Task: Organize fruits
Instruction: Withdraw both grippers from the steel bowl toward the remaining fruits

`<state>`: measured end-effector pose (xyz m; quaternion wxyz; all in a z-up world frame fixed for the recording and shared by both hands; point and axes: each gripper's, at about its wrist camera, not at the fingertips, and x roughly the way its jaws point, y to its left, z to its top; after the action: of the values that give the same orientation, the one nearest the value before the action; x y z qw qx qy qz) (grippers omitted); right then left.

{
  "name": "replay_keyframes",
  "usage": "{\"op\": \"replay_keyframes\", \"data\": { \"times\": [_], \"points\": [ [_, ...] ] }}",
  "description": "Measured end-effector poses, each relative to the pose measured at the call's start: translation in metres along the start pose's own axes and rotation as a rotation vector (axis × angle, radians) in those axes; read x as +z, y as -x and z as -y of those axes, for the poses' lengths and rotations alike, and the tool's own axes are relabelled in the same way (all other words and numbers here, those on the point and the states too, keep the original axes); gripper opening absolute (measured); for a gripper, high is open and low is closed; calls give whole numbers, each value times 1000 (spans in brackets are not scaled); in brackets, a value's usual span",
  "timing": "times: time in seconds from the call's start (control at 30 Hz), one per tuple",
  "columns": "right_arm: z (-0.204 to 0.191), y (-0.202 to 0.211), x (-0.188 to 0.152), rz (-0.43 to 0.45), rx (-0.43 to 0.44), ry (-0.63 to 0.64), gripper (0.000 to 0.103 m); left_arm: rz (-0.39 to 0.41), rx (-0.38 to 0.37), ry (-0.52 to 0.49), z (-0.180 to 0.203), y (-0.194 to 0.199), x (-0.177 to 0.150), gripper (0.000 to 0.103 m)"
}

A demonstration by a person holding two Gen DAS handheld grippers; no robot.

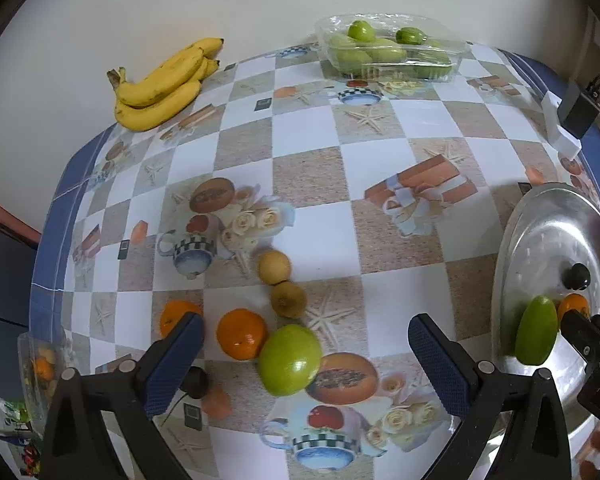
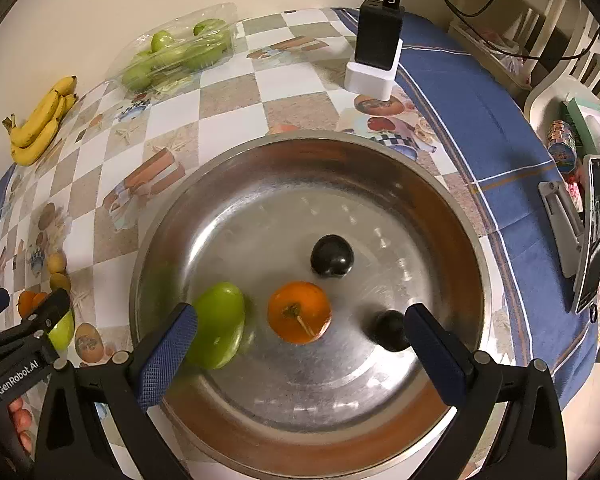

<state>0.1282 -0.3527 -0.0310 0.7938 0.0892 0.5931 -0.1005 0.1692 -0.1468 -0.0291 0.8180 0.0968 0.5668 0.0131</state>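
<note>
steel bowl (image 1: pixel 516 240) at right edge of desk (image 1: pixel 308 168) in left wrist view, holding a green fruit (image 1: pixel 537 330), an orange and a dark plum. left tongs (image 1: pixel 306 334) spread wide, pinching nothing, hovering steeply over the loose pile: green apple (image 1: pixel 290 360) between the pads but not touched, orange (image 1: pixel 242 334) just beside it, second orange (image 1: pixel 176 316) partly behind the left pad, two brownish kiwis (image 1: pixel 282 284) just beyond, dark plum (image 1: pixel 196 382) near the left finger. bananas (image 1: pixel 164 80) and clear tray of green fruit (image 1: pixel 388 52) well apart at far edge. likely next pick: green apple. should centre pads on its widest part, come straight down, close slowly so as not to nudge the touching orange; round and smooth, may roll off toward desk edge.

steel bowl rim (image 2: pixel 204 184) fills right wrist view. right tongs (image 2: pixel 300 328) fully spread, empty, pointing down into bowl. green fruit in bowl (image 2: pixel 218 326) blurred, looks just dropped and rolling, beside left pad. orange in bowl (image 2: pixel 299 312) between the pads, untouched; one dark plum (image 2: pixel 332 256) beyond it, another (image 2: pixel 388 330) against the right pad. should lift straight up, clear of rim, without clipping the plum. left tongs visible at lower left over the pile. black charger (image 2: pixel 380 36) on white block at far desk edge, out of the way.
</note>
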Motion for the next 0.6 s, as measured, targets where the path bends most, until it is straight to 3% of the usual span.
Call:
{"op": "replay_keyframes", "data": {
  "times": [0.37, 0.6],
  "points": [
    [-21, 0, -6, 1, 4, 38, 103, -6, -8, 33, -45, -3, -4, 103],
    [-50, 2, -9, 7, 95, 61, 103, -11, -26, 111, -86, -9, -9, 103]
  ]
}}
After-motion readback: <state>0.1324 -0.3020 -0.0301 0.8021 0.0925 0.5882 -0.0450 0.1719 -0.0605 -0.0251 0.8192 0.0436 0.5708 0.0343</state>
